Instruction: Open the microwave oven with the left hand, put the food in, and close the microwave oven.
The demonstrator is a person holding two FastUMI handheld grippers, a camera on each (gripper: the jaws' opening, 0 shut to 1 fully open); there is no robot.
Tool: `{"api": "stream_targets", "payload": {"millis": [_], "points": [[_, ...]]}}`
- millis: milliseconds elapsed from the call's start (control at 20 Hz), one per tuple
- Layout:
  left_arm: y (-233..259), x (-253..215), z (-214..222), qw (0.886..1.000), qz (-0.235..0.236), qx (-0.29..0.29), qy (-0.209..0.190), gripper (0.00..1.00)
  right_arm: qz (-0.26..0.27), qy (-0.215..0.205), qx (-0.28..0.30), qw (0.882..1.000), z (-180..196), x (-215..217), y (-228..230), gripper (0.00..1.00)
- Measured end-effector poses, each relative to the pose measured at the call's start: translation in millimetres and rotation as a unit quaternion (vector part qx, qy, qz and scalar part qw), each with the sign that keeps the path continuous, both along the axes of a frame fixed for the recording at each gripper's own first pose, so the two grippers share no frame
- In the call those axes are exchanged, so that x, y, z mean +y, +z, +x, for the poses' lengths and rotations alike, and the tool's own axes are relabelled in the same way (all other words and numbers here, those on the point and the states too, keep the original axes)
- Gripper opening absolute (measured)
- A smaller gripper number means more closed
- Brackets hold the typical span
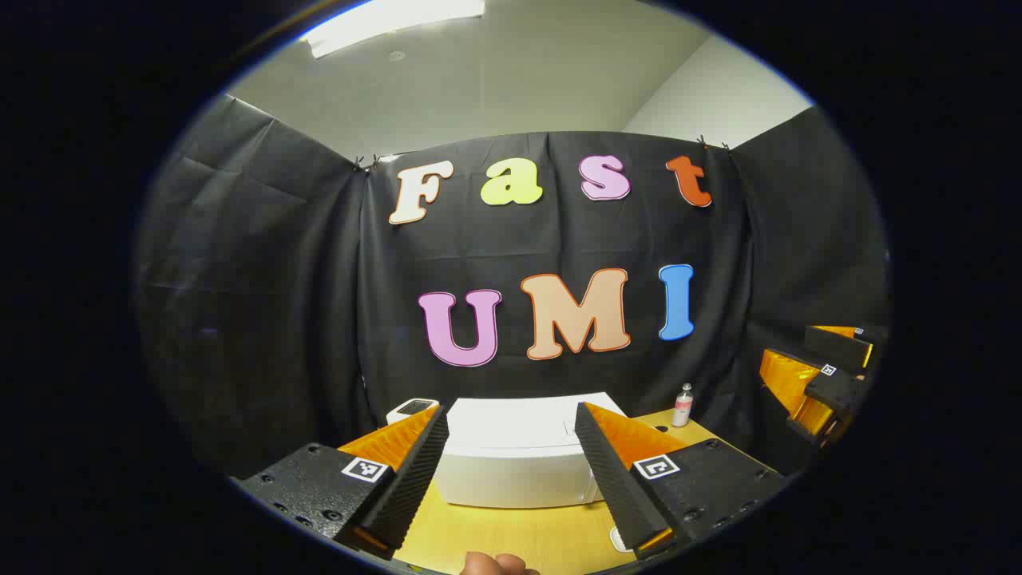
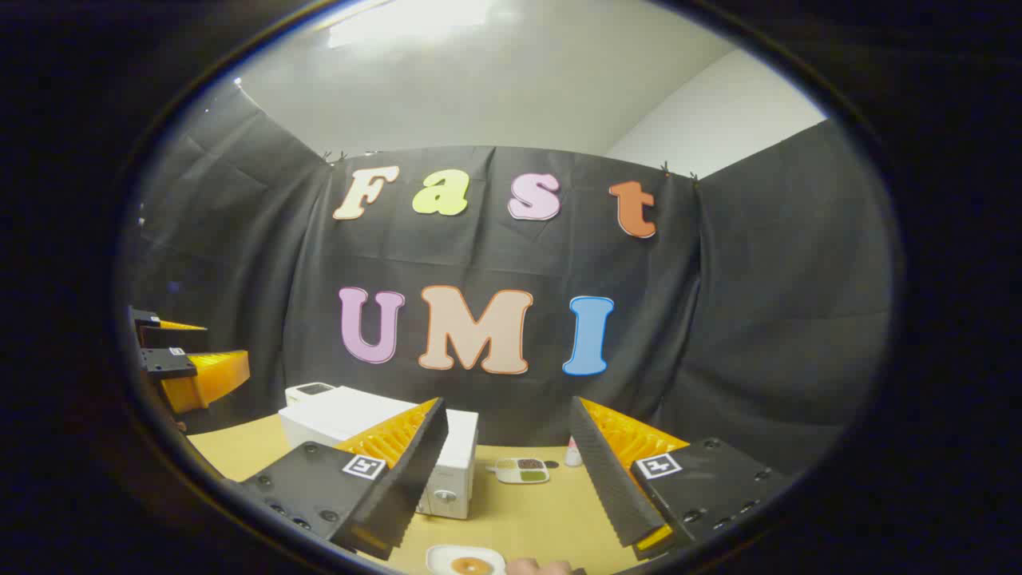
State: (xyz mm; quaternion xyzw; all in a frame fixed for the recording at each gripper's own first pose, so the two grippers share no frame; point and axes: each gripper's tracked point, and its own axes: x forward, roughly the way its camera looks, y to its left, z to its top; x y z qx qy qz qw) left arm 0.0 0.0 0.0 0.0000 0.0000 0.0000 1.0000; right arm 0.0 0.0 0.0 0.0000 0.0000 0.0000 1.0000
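The white box-shaped microwave oven [image 1: 515, 455] stands toward the back of the yellow wooden counter [image 1: 511, 539], its door closed; in the right gripper view the same oven [image 2: 375, 435] sits at the counter's left side, its control knob facing forward. A small white device with a dark top [image 1: 411, 409] rests just beside the oven's far left corner. The food, a brown round piece on a small white plate [image 2: 465, 561], lies at the counter's near edge in the right gripper view, well apart from the oven.

Farther back on the counter a white compartment tray holding dark and green fillings [image 2: 523, 470] lies near the back edge, with a small clear bottle with a pale cap [image 1: 683, 406] upright just beside it.

The left tongs [image 1: 511, 467] hang above the counter in front of the oven, jaws spread wide with nothing between them. The right tongs [image 2: 507, 471] are likewise wide open and hold nothing, raised above the near edge over the plate. A fingertip [image 1: 491, 564] shows at the bottom edge of the left gripper view.
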Motion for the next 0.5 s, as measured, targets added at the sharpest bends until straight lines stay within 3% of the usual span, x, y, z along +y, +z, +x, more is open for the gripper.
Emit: {"api": "stream_targets", "payload": {"millis": [500], "points": [[-4,-2,9,1.0,0.008,0.008,0.013,0.95,0.0,0.005,0.003,1.0,16,-8,-8,0.97]]}}
